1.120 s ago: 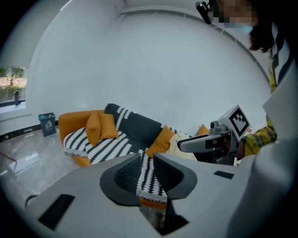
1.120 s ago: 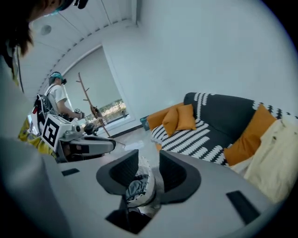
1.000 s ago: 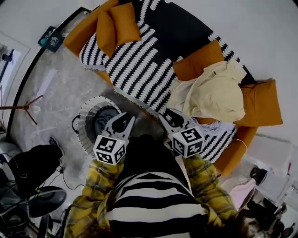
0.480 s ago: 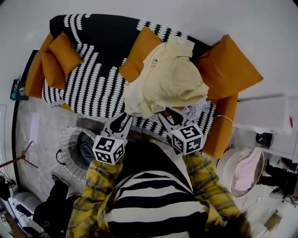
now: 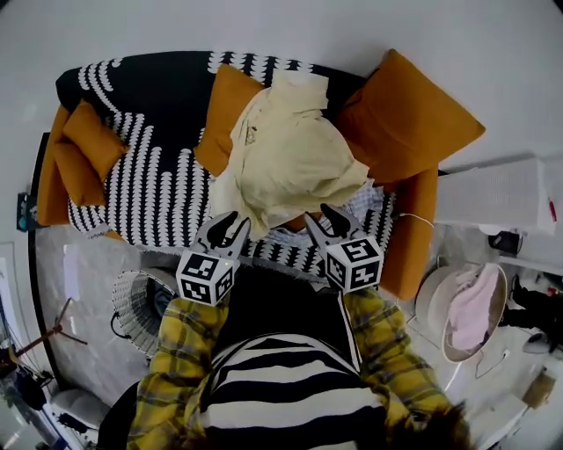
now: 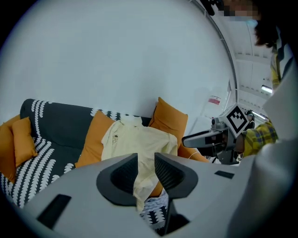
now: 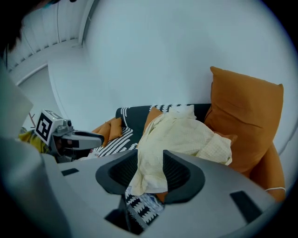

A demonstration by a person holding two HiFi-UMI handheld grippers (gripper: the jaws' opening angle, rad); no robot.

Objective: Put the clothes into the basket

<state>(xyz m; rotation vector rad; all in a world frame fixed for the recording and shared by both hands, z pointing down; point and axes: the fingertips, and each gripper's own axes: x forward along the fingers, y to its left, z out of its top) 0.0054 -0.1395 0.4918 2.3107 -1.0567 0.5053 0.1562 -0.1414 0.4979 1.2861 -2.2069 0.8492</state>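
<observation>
Shirt (image 5: 290, 158), cream, lies draped over the sofa (image 5: 149, 176) cushions at 12 o'clock. The basket (image 5: 127, 301) stands on the floor at 8 o'clock. The left gripper (image 5: 239, 220) and right gripper (image 5: 317, 213) hover near the shirt. Their jaws are spread, have just been opening slightly, and have nothing between them.

Home living room, or set dressed as one: orange fabric sofa (image 5: 413, 237) against plain white wall (image 5: 264, 26), black-and-white patterned throw (image 5: 167, 176), big orange cushions (image 5: 409, 119), grey marble-look floor (image 5: 88, 290), round wire laundry basket (image 5: 136, 303). Thin tripod legs (image 5: 54, 331) at floor edge hint at filming.
</observation>
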